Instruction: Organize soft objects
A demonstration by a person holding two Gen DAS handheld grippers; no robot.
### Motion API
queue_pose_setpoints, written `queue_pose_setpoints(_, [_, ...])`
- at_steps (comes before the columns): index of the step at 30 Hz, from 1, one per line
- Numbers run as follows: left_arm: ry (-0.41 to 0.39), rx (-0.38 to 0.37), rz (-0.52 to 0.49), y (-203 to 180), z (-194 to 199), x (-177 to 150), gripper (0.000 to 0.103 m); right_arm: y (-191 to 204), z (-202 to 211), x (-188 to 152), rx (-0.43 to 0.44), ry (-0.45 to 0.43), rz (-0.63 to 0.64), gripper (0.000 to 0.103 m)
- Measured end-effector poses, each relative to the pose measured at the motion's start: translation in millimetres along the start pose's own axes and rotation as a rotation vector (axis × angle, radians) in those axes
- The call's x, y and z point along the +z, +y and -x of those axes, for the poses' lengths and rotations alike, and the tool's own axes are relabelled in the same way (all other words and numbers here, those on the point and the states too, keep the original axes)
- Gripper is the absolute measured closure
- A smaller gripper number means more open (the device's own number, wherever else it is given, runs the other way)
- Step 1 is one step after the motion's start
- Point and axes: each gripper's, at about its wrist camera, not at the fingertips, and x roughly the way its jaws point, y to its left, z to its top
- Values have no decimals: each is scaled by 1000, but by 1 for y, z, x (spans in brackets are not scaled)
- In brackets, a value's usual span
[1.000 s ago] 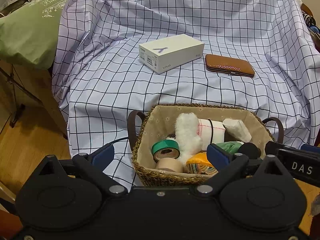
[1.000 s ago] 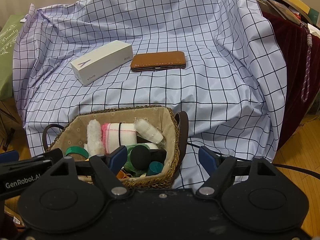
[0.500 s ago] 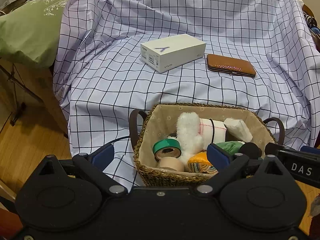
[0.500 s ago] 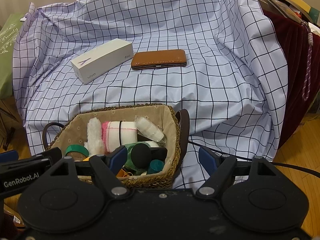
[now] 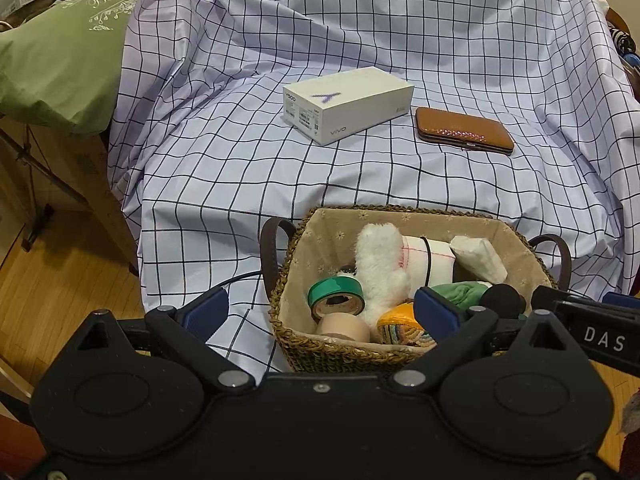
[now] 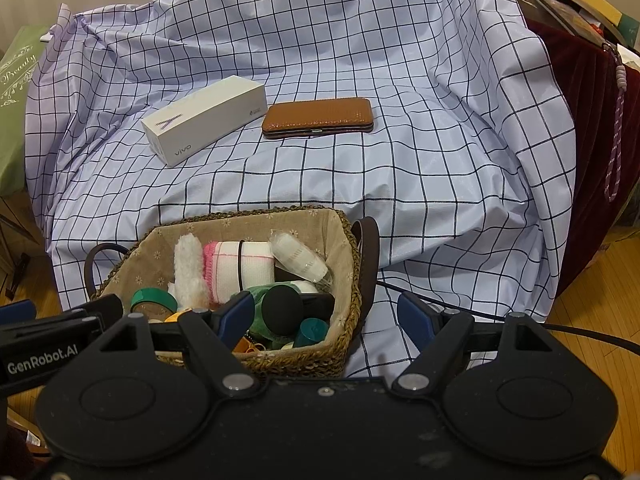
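A woven basket [image 5: 294, 248] with a beige liner stands on the floor against the checked sheet. It holds a white fluffy toy [image 5: 380, 268], a rolled white and pink cloth [image 5: 428, 260], a white packet [image 5: 478, 260], a green cloth [image 5: 460, 292], an orange yarn ball [image 5: 400, 326] and tape rolls [image 5: 336, 298]. My left gripper [image 5: 320, 314] hovers open over the basket's near left side, holding nothing. My right gripper [image 6: 326, 318] stands open over the near right corner of the basket [image 6: 348, 240], also with nothing in it. The fluffy toy [image 6: 188, 268] and rolled cloth [image 6: 244, 264] show there too.
On the sheet-covered seat [image 5: 240, 160] lie a white phone box [image 5: 348, 104] and a brown case [image 5: 464, 130]. A green pillow [image 5: 60, 48] sits at the left, a dark red drape [image 6: 592, 120] at the right. A black cable [image 6: 580, 330] runs across the wooden floor.
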Motion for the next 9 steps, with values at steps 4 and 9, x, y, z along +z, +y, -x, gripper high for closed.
queue_pose_setpoints(4, [-3,7,-1,1,0,0,7,0,0,0,0,1,0,25])
queue_pose_setpoints(9, [-6,12,-11,-1,1,0,7,1,0,-2,0,1,0,25])
